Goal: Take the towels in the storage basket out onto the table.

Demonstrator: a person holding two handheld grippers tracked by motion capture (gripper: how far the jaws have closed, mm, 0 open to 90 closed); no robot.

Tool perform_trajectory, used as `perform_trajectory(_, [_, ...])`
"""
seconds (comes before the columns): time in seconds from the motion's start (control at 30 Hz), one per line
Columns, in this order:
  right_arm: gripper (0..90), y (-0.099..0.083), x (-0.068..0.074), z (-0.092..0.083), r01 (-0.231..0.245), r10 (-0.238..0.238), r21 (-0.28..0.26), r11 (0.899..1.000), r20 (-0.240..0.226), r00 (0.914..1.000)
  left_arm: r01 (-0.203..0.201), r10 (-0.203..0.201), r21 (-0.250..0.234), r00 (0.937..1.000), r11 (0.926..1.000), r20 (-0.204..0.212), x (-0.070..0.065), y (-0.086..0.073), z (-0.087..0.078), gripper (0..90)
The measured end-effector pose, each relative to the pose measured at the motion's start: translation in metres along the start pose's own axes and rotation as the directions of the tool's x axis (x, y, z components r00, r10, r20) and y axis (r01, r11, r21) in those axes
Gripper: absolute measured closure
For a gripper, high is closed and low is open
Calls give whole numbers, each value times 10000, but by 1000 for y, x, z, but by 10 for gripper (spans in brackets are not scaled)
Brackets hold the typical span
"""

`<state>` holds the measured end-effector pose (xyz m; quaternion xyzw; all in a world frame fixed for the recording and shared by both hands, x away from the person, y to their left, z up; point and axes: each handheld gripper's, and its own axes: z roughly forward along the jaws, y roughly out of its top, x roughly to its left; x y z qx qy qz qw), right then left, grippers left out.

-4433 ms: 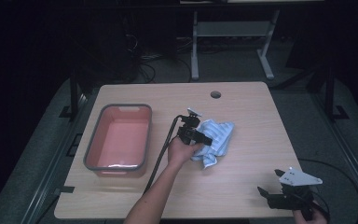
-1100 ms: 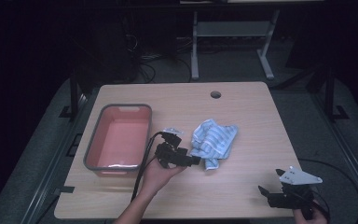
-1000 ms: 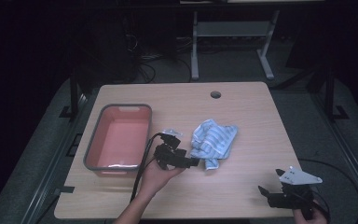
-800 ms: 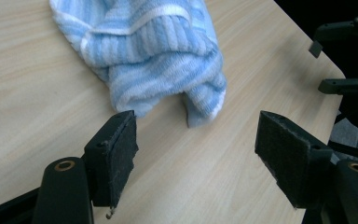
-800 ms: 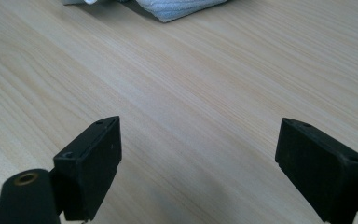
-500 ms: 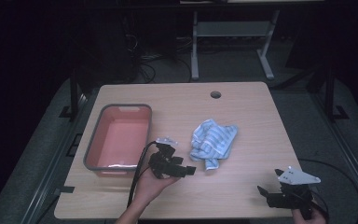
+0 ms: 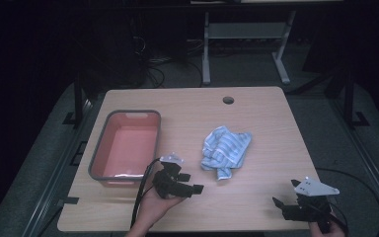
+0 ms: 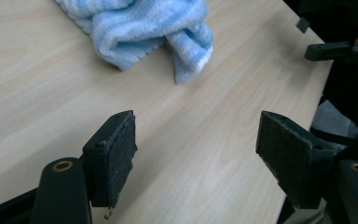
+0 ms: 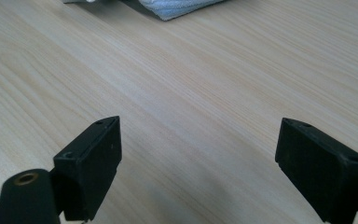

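My left gripper [image 7: 187, 183] hangs over the near part of the table [image 7: 266, 118], jaws spread wide with nothing between them, and my right gripper [image 7: 282, 206] at the near right corner is just as wide and bare. Farther off, the pink tub [image 7: 126, 144] at left holds nothing I can make out. The crumpled blue striped towel [image 7: 225, 151] lies mid-table.
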<state>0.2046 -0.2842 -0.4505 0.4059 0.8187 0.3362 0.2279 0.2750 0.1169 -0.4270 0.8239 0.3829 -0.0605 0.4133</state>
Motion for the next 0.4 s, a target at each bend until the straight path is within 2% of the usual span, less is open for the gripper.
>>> perform_trajectory(0.17, [139, 1, 2, 0, -6, 6, 28, 10000, -13, 10000, -158, 154, -155, 9994, 9998, -299, -2, -13, -5, 281])
perform_trajectory(0.23, [138, 1, 3, 1, 34, -34, 43, 10000, -46, 10000, -162, 154, -320, 9995, 9994, -262, -2, -18, -6, 280])
perform_trajectory(0.27, [138, 1, 4, 1, 42, -41, 68, 10000, -65, 10000, -251, 244, -280, 9994, 9993, -261, -4, -20, -6, 281])
perform_trajectory(0.33, [138, 2, 5, 2, 83, -83, 76, 9999, -112, 9999, -658, 651, -120, 9964, 9978, -548, -9, -22, -7, 280])
perform_trajectory(0.4, [138, 2, 7, 3, 179, -178, 60, 9998, -154, 9997, -872, 867, -58, 9948, 9962, -533, -12, -26, -7, 281])
